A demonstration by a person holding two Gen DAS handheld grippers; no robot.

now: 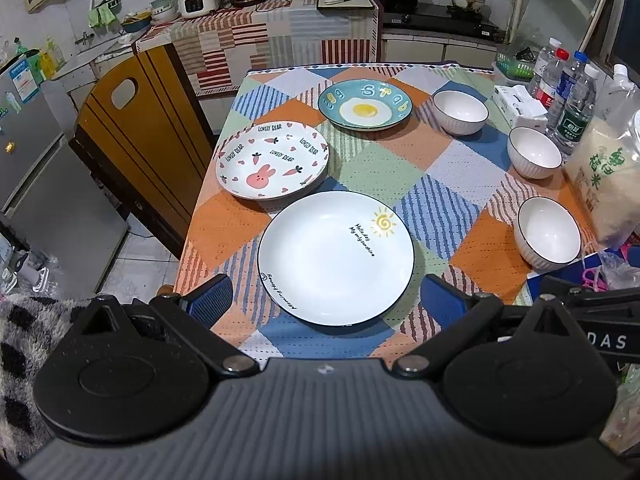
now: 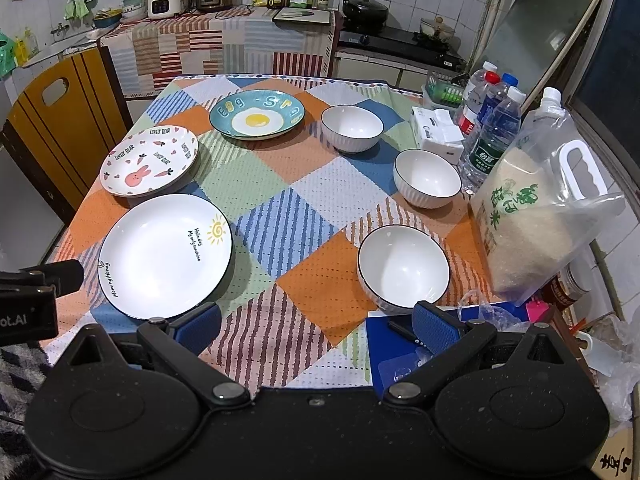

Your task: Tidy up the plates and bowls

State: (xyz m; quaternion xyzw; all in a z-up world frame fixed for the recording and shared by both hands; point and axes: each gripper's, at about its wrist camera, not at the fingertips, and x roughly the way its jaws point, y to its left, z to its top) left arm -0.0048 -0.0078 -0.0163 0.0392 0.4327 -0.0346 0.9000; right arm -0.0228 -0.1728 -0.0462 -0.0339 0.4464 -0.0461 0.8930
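While both my claws hang above the near edge of the patchwork tablecloth (image 2: 280,184), nothing is in either one: my left gripper (image 1: 326,300) is spread wide, its blue pads either side of the white sun plate (image 1: 336,258) but clear of it, and my right gripper (image 2: 318,326) gapes just as wide over bare cloth. Three plates lie along the left of the table: the sun plate nearest me, the pink rabbit plate (image 1: 273,160) just behind it, the blue fried-egg plate (image 1: 365,104) farthest back. Three white ribbed bowls stand apart down the right side: the near bowl (image 2: 403,270) just beyond my right claw's right pad, the middle bowl (image 2: 427,178) beside the water bottles (image 2: 494,136), the far bowl (image 2: 352,128) near the egg plate. A bag of rice (image 2: 536,224) stands at the right edge.
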